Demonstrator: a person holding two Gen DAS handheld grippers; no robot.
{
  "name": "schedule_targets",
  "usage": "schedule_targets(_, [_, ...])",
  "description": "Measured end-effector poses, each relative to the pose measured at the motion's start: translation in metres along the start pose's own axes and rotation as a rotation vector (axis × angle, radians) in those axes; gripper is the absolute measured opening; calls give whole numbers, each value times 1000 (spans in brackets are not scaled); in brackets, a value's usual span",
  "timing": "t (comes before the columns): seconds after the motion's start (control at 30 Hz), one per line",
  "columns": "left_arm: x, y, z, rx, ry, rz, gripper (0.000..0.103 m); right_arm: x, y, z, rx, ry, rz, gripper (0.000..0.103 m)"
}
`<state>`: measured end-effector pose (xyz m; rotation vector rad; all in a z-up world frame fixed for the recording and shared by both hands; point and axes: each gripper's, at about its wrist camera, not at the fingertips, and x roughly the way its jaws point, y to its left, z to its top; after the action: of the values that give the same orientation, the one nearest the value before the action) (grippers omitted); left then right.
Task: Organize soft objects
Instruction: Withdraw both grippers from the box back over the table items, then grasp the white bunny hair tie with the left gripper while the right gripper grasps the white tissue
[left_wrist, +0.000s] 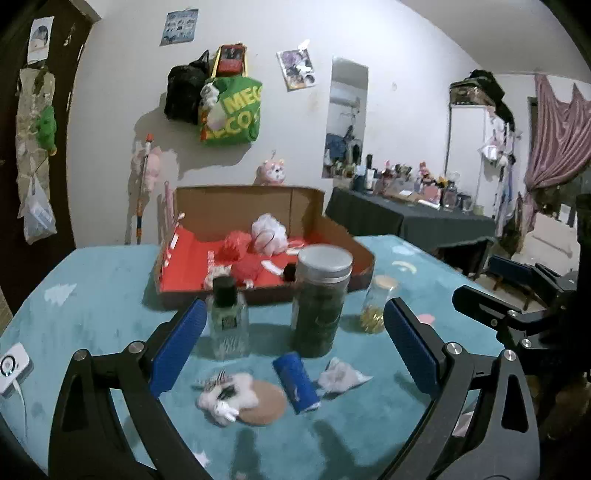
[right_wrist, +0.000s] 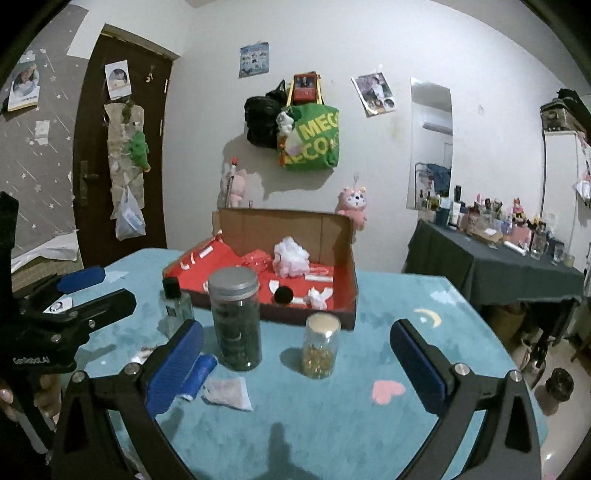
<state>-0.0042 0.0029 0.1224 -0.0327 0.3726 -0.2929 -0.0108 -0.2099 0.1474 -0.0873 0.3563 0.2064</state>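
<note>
A cardboard box with a red lining (left_wrist: 177, 273) (right_wrist: 347, 295) stands at the back of the teal table. In it lie a white bath pouf (left_wrist: 269, 232) (right_wrist: 291, 256), a red pouf (left_wrist: 236, 245) and small white items. On the table in front lie a small white plush toy (left_wrist: 225, 397) on a cork coaster (left_wrist: 267, 406), a blue roll (left_wrist: 295, 382) (right_wrist: 201, 371) and a white crumpled soft piece (left_wrist: 341, 376) (right_wrist: 227, 393). My left gripper (left_wrist: 291, 347) is open and empty above these. My right gripper (right_wrist: 295, 363) is open and empty, to the right.
A tall dark jar with a grey lid (left_wrist: 320, 299) (right_wrist: 235, 317), a square glass bottle (left_wrist: 227, 325) (right_wrist: 175, 302) and a small jar of gold bits (left_wrist: 376, 304) (right_wrist: 320, 345) stand between the grippers and the box. A white device (left_wrist: 11, 367) lies at the left edge.
</note>
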Motion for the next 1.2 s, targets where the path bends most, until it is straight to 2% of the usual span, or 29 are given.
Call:
schedule_targets(0.2, [16,6,-23,-40,72,8,98,17,0,-25,42,48,-1,103])
schedule_targets(0.6, [42,11,-57,-45,181,48,98,49,5,-66,72,155,-2,103])
schedule_targets(1.2, [61,35,-65,-65,257,87,98,76,6,-81,106,242,39,103])
